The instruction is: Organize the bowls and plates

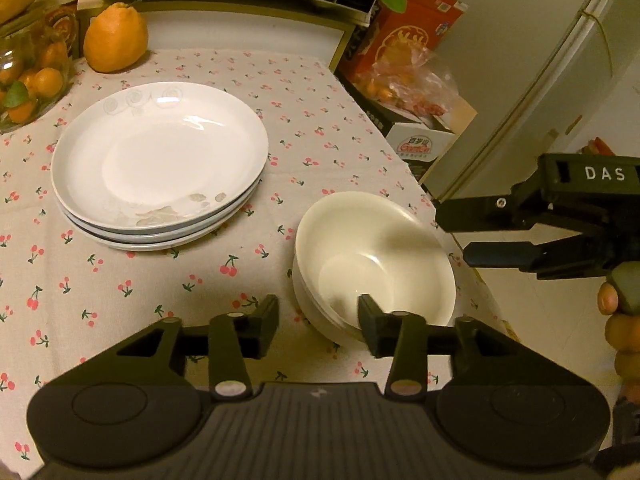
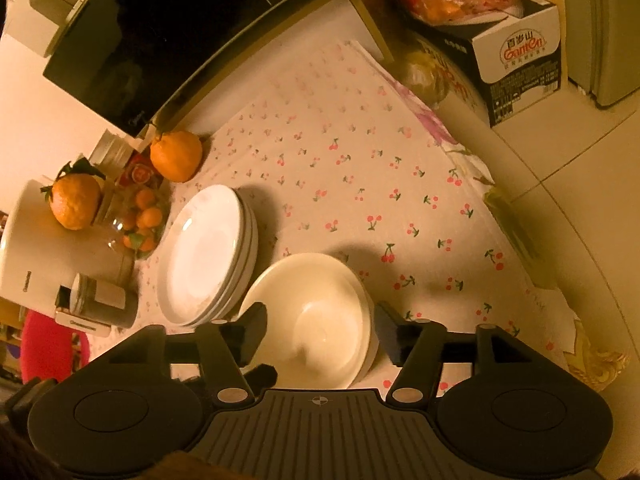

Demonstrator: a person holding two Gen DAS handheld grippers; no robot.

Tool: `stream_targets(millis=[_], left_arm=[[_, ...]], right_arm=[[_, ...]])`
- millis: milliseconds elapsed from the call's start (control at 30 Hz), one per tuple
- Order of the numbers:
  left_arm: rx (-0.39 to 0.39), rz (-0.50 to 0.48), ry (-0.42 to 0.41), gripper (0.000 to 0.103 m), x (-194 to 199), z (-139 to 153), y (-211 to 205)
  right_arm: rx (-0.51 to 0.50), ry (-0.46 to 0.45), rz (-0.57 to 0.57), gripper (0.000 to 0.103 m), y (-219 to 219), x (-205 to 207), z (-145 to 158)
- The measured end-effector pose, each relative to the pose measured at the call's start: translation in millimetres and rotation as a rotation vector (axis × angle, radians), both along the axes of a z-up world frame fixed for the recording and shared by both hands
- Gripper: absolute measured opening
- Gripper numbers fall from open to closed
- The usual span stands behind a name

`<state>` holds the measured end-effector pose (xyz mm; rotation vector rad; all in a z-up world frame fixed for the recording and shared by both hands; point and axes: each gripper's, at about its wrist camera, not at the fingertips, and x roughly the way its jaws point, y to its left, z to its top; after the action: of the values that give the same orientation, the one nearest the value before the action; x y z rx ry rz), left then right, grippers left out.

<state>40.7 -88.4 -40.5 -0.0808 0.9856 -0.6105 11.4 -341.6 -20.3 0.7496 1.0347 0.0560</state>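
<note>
Here the left gripper (image 1: 318, 322) has its jaws apart astride the near rim of the bowls (image 1: 374, 264), one finger inside, pressing nothing. The right gripper (image 2: 320, 334) likewise straddles the nested bowls loosely, lower centre; the stacked plates (image 1: 160, 160) sit upper left, so sorting looks complete.

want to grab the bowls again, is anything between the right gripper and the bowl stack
Nothing visible. The right gripper is open with the bowl stack directly between its fingers; the plates sit off to the side.
</note>
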Motion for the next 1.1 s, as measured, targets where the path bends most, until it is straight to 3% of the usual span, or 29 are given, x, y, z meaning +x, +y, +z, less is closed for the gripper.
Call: stream_targets(millis=[33,100,167,300,767,1100], left_arm=[[0.003,-0.003,-0.006,0.055,0,0,0],[0.014,-0.019,-0.034,0.074,-2,0,-1],[0.021,-0.037,-0.069,0.08,-3,0,-1],[0.044,-0.079,-0.148,0.093,-8,-2,1],[-0.009,-0.287,-0.288,0.102,-23,-9,-4],[0.079,-0.396,-0.328,0.102,-32,-19,-26]], right_arm=[[-0.001,-0.003,-0.002,0.066,0,0,0],[-0.007,-0.028,-0.025,0.069,0,-2,0],[-0.034,-0.059,-0.039,0.077,1,-2,0],[-0.088,-0.095,-0.021,0.08,5,-1,-4],[-0.159,-0.099,0.024,0.082,10,-2,-30],[-0.159,-0.095,0.057,0.082,22,3,-37]])
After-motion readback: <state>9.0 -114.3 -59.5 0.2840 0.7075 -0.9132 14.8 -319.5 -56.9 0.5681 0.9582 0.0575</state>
